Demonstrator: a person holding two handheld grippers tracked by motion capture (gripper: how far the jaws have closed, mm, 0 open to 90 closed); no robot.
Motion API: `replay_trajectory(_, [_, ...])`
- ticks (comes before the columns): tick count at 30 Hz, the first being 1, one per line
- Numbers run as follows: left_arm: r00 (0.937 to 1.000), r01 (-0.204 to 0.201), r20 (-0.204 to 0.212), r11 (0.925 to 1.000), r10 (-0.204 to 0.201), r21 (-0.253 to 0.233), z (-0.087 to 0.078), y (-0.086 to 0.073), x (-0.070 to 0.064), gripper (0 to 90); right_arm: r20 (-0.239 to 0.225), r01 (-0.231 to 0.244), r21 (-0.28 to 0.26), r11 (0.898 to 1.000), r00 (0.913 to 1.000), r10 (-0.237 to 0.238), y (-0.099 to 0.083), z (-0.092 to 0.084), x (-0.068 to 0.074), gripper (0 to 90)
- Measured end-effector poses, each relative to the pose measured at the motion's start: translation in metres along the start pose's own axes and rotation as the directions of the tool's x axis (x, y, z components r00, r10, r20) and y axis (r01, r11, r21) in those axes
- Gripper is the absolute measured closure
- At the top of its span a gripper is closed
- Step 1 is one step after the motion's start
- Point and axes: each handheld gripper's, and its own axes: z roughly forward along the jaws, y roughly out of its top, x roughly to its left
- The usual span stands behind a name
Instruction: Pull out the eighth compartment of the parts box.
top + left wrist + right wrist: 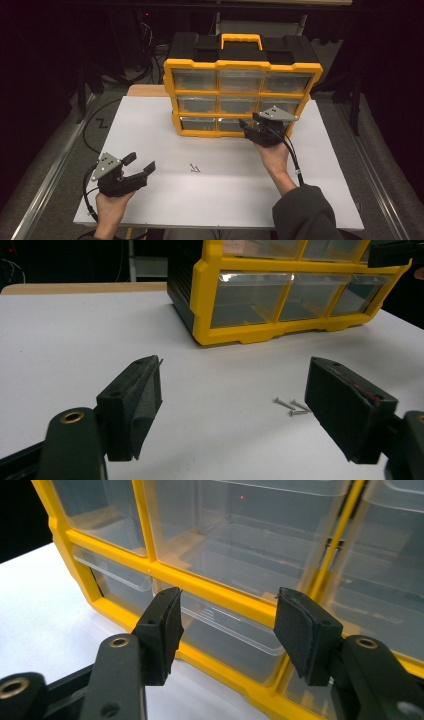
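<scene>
Our right gripper [227,630]: jaws apart, nothing clamped, tips right at the bottom-row middle drawer [235,637] of the yellow organizer [242,95]; can't tell if they touch its lip. The organizer stands upright at the far middle of the white board [150,130], black carry handle side on top. Our left gripper [235,410]: jaws wide apart, empty, near the board's front-left corner. Three small screws [291,407] lie loose on the board just beside its one jaw, well apart from the organizer.

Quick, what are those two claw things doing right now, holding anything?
Left gripper: open, holding nothing, above the table.
Right gripper: open, jaws at a bottom-row drawer of the yellow organizer, gripping nothing.
</scene>
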Motion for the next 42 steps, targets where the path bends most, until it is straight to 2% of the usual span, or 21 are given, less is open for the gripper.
replay_trajectory(4, [1.0000, 0.000, 0.000, 1.0000, 0.000, 0.000, 0.000, 0.000, 0.000, 23.0, 0.006, -0.002, 0.022, 1.000, 1.0000, 0.001, 0.001, 0.004, 0.001, 47.1])
replay_trajectory(8, [1.0000, 0.001, 0.004, 1.0000, -0.001, 0.008, 0.000, 0.000, 0.000, 23.3, 0.009, -0.002, 0.016, 1.000, 1.0000, 0.001, 0.001, 0.007, -0.001, 49.0])
replay_trajectory(10, [1.0000, -0.001, 0.007, 1.0000, 0.001, 0.008, 0.001, 0.000, -0.001, 23.5, 0.028, 0.015, 0.016, 1.000, 0.9995, -0.016, 0.002, 0.007, 0.001, 50.1])
replay_trajectory(18, [1.0000, -0.003, 0.007, 1.0000, 0.003, 0.005, 0.000, 0.000, -0.001, 23.5, 0.031, 0.021, 0.045, 0.999, 0.9993, -0.023, 0.002, 0.011, 0.001, 50.5])
replay_trajectory(23, [1.0000, -0.005, 0.008, 1.0000, 0.005, 0.005, 0.001, 0.000, -0.002, 23.5, 0.056, 0.050, 0.052, 0.997, 0.9970, -0.053, 0.003, 0.014, -0.001, 50.5])
replay_trajectory(26, [1.0000, -0.006, 0.007, 1.0000, 0.006, 0.003, 0.000, 0.001, -0.002, 23.4, 0.064, 0.052, 0.074, 0.996, 0.9964, -0.056, 0.002, 0.015, -0.001, 50.6])
replay_trajectory(27, [1.0000, -0.007, 0.007, 1.0000, 0.006, 0.004, 0.000, 0.001, -0.002, 23.5, 0.061, 0.071, 0.073, 0.995, 0.9953, -0.075, 0.002, 0.016, -0.001, 50.6])
replay_trajectory(29, [0.9999, -0.008, 0.007, 1.0000, 0.008, 0.004, 0.001, 0.001, -0.002, 23.5, 0.065, 0.080, 0.087, 0.993, 0.9942, -0.086, 0.004, 0.016, 0.001, 51.0])
replay_trajectory(30, [0.9999, -0.008, 0.007, 1.0000, 0.008, 0.003, 0.001, 0.001, -0.002, 23.5, 0.075, 0.107, 0.094, 0.990, 0.9906, -0.114, 0.006, 0.017, 0.004, 51.6])
replay_trajectory(31, [0.9999, -0.008, 0.007, 1.0000, 0.007, 0.003, 0.001, 0.001, -0.002, 23.5, 0.075, 0.107, 0.094, 0.990, 0.9906, -0.114, 0.006, 0.017, 0.004, 51.6])
replay_trajectory(34, [0.9999, -0.008, 0.007, 1.0000, 0.008, 0.003, 0.000, 0.000, -0.002, 23.5, 0.082, 0.152, 0.102, 0.983, 0.9835, -0.161, 0.009, 0.018, 0.008, 52.7])
replay_trajectory(38, [0.9999, -0.007, 0.009, 1.0000, 0.007, 0.001, 0.000, 0.001, -0.002, 23.4, 0.101, 0.169, 0.123, 0.978, 0.9782, -0.181, 0.010, 0.020, 0.009, 54.0])
replay_trajectory(40, [0.9999, -0.008, 0.010, 1.0000, 0.008, 0.001, 0.000, 0.001, -0.003, 23.4, 0.102, 0.167, 0.122, 0.978, 0.9784, -0.180, 0.010, 0.020, 0.009, 54.1])
replay_trajectory(41, [0.9999, -0.009, 0.010, 1.0000, 0.009, 0.001, 0.000, 0.001, -0.003, 23.4, 0.107, 0.184, 0.133, 0.974, 0.9741, -0.199, 0.010, 0.020, 0.010, 54.6])
replay_trajectory(42, [0.9999, -0.010, 0.010, 1.0000, 0.009, 0.003, 0.000, 0.001, -0.003, 23.4, 0.107, 0.184, 0.133, 0.974, 0.9741, -0.199, 0.010, 0.020, 0.010, 54.6])
